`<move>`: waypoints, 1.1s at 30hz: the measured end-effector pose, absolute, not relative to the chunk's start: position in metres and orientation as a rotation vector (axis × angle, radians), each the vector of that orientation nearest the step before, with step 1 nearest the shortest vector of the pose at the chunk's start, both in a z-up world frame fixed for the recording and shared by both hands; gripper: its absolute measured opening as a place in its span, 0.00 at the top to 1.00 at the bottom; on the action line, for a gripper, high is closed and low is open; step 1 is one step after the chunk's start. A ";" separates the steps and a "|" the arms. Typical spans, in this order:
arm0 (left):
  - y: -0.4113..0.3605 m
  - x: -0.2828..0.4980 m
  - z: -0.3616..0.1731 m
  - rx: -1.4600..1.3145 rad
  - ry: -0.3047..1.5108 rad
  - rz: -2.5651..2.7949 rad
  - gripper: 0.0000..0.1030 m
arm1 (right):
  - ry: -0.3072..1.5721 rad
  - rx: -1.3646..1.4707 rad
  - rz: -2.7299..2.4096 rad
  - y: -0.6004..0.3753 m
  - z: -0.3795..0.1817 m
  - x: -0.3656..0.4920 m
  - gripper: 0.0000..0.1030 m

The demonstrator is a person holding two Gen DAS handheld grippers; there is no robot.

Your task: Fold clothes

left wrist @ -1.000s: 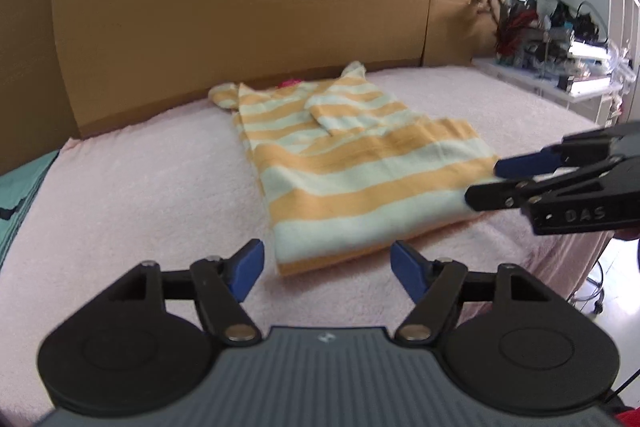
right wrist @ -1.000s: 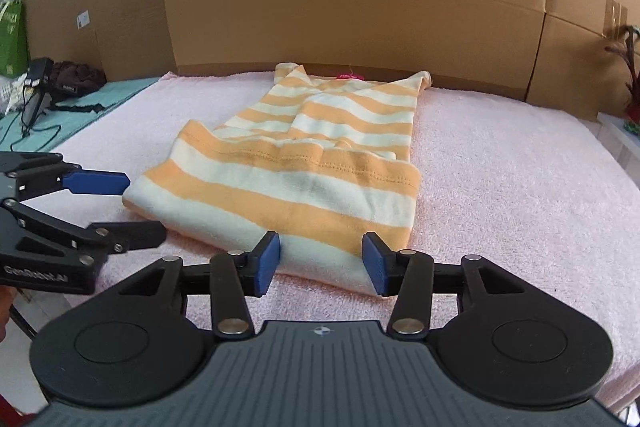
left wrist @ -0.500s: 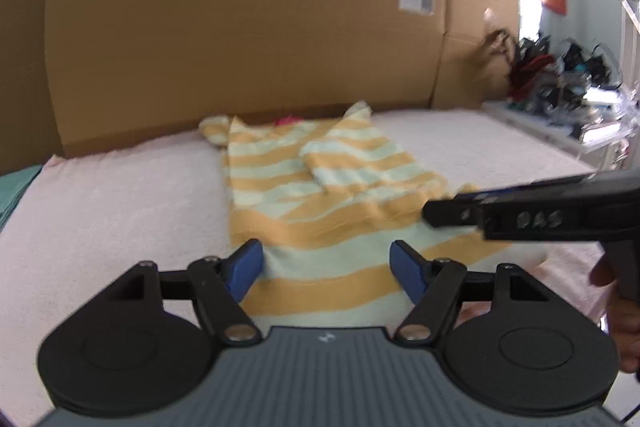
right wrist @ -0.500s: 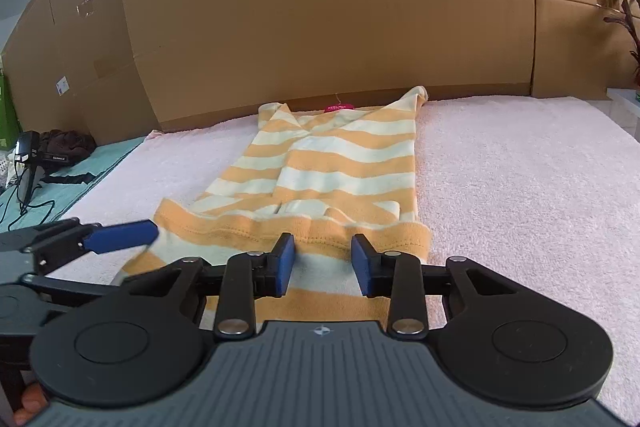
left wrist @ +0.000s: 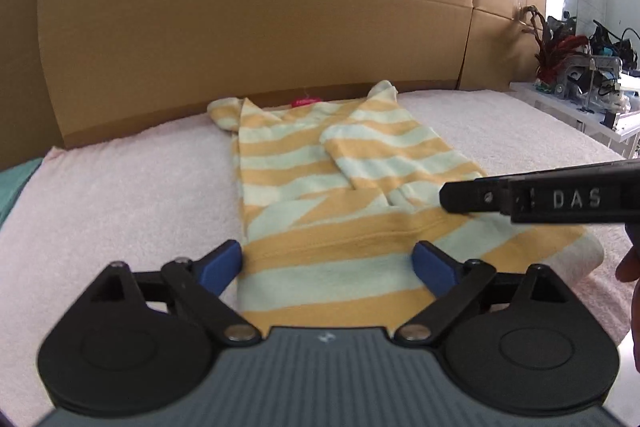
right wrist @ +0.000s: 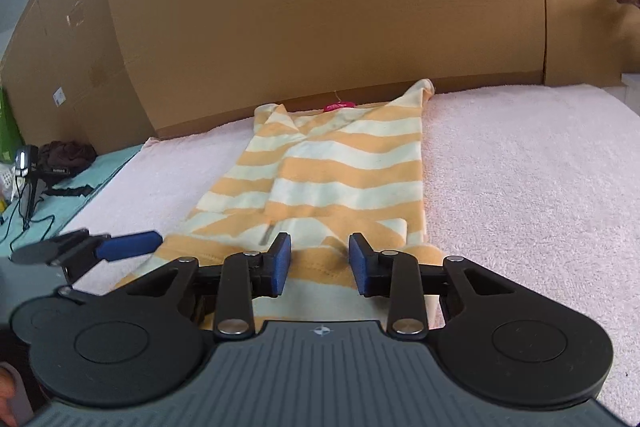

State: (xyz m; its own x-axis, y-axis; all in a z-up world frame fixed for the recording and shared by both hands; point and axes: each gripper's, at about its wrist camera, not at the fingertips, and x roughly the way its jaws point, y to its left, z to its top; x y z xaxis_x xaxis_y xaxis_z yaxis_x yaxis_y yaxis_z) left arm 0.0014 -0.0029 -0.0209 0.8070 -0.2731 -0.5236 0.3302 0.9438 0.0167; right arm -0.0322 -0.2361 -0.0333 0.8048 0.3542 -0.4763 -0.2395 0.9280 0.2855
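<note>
A yellow and pale green striped shirt (left wrist: 320,167) lies flat on the pink towel (left wrist: 120,195), collar toward the cardboard wall. My left gripper (left wrist: 328,261) hangs over the near hem with its jaws opening wide; the hem lies between the blue pads (left wrist: 224,259) and is not pinched. My right gripper (right wrist: 320,263) sits over the hem's right part (right wrist: 320,267) with a narrow gap between its pads, cloth below and between them. The right gripper (left wrist: 452,197) shows side-on in the left wrist view. The left gripper's blue finger (right wrist: 128,245) shows at the left of the right wrist view.
A tall cardboard wall (left wrist: 260,7) stands right behind the towel. A teal mat with cables and a dark device (right wrist: 28,171) lies to the left. A white shelf with clutter (left wrist: 580,87) stands to the right. A hand (left wrist: 630,263) is at the right edge.
Both grippers moved forward over the shirt's near hem, and both views now face the wall more squarely. The left jaws spread wider. The right jaws narrowed.
</note>
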 end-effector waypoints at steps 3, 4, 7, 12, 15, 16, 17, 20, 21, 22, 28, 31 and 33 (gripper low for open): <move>0.008 -0.001 -0.014 0.084 0.561 -0.324 0.12 | 0.522 0.245 0.328 -0.249 -0.022 -0.036 0.67; 0.011 0.000 -0.010 0.067 0.553 -0.324 0.13 | 0.534 0.258 0.345 -0.252 -0.022 -0.033 0.66; 0.010 0.014 -0.009 0.054 0.585 -0.332 0.13 | 0.612 0.320 0.372 -0.259 -0.034 -0.015 0.70; 0.016 0.035 -0.003 0.017 0.633 -0.372 0.13 | 0.609 0.324 0.353 -0.268 -0.020 0.002 0.67; 0.021 0.046 0.016 0.024 0.575 -0.380 0.15 | 0.661 0.419 0.420 -0.274 -0.018 0.031 0.67; 0.022 0.055 0.020 -0.004 0.577 -0.412 0.15 | 0.687 0.464 0.452 -0.276 -0.023 0.044 0.67; 0.022 0.064 0.021 -0.035 0.585 -0.442 0.15 | 0.713 0.486 0.461 -0.276 -0.028 0.056 0.67; 0.018 0.093 0.000 -0.045 0.695 -0.429 0.21 | 0.751 0.480 0.396 -0.279 -0.043 0.081 0.74; 0.017 0.102 -0.008 -0.045 0.734 -0.415 0.22 | 0.744 0.491 0.395 -0.282 -0.044 0.086 0.74; 0.017 0.103 -0.012 -0.014 0.717 -0.375 0.20 | 0.741 0.503 0.387 -0.286 -0.044 0.090 0.74; 0.025 0.104 0.003 0.023 0.664 -0.334 0.14 | 0.727 0.512 0.466 -0.284 -0.033 0.109 0.60; 0.016 0.119 0.008 0.008 0.649 -0.415 0.14 | 0.779 0.555 0.488 -0.282 -0.048 0.134 0.59; 0.009 0.133 0.002 0.003 0.667 -0.452 0.19 | 0.766 0.574 0.455 -0.290 -0.051 0.145 0.66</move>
